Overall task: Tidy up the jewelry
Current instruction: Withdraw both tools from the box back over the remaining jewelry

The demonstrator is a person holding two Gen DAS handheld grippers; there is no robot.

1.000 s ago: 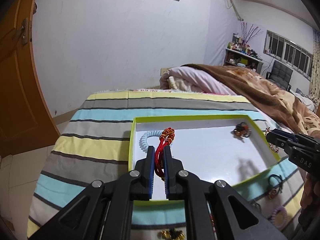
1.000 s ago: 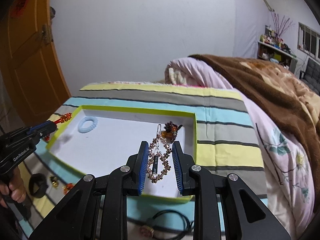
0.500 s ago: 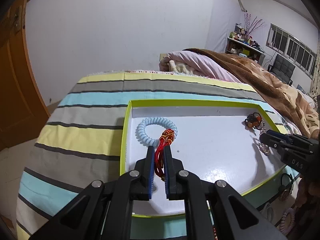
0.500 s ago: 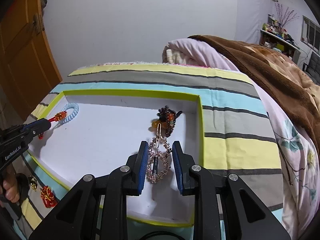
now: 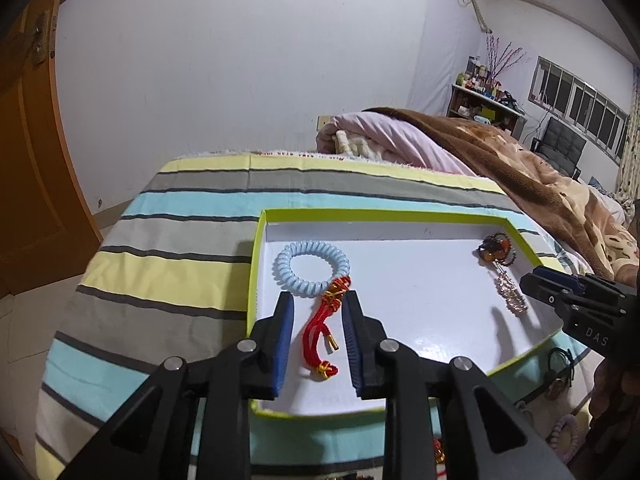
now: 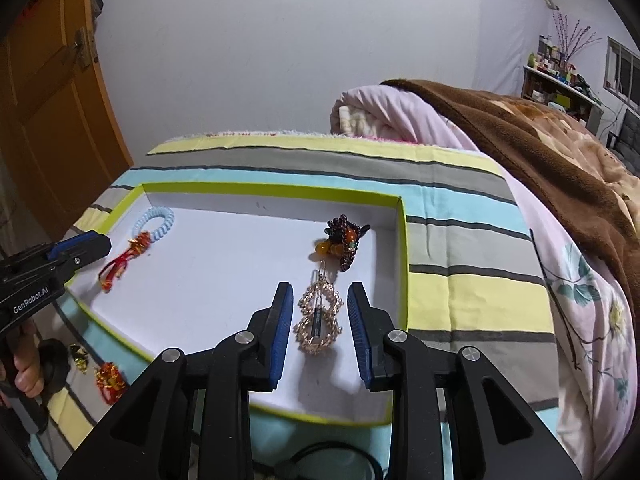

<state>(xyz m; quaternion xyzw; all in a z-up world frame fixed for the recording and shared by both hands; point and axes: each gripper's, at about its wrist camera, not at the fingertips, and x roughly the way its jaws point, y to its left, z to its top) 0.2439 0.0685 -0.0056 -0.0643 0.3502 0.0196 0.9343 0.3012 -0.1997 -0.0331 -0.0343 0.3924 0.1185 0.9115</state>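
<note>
Two drops going on at once, both into the tray (image 5: pixel 256 264), so here's how I'd finish this step clean.

Left gripper (image 5: pixel 318 334): jaws have just been opening and stand apart now. Red cord (image 5: pixel 320 332) lies flat on the tray floor between them, pads not touching it afaict. It sits near the tray's left wall, its top end touching the blue coil (image 5: pixel 312 268), which is in the tray's far left corner.

Right gripper (image 6: pixel 319 330): jaws have also just been opening, now apart w/ the gold clip (image 6: pixel 319 316) lying between them on the tray floor, near the right wall. Clip's thin end points at the bead cluster (image 6: pixel 342 238), which is in the tray's far right corner, just about touching it.

Tips imo:
- Lift straight up and back along the fingers, don't sweep sideways. The cord's loops look like they'd snag a pad easily and drag the coil w/ it.
- Same for the clip, it's spiky openwork, so open a bit wider before pulling away.
- Don't bump the tray rim on the way out, the bedspread (image 6: pixel 460 292) under it is soft so the tray prob shifts easily.

More bits are outside the tray's near edge, e.g. a red charm (image 6: pixel 108 380), so those are likely next. Not done yet.
</note>
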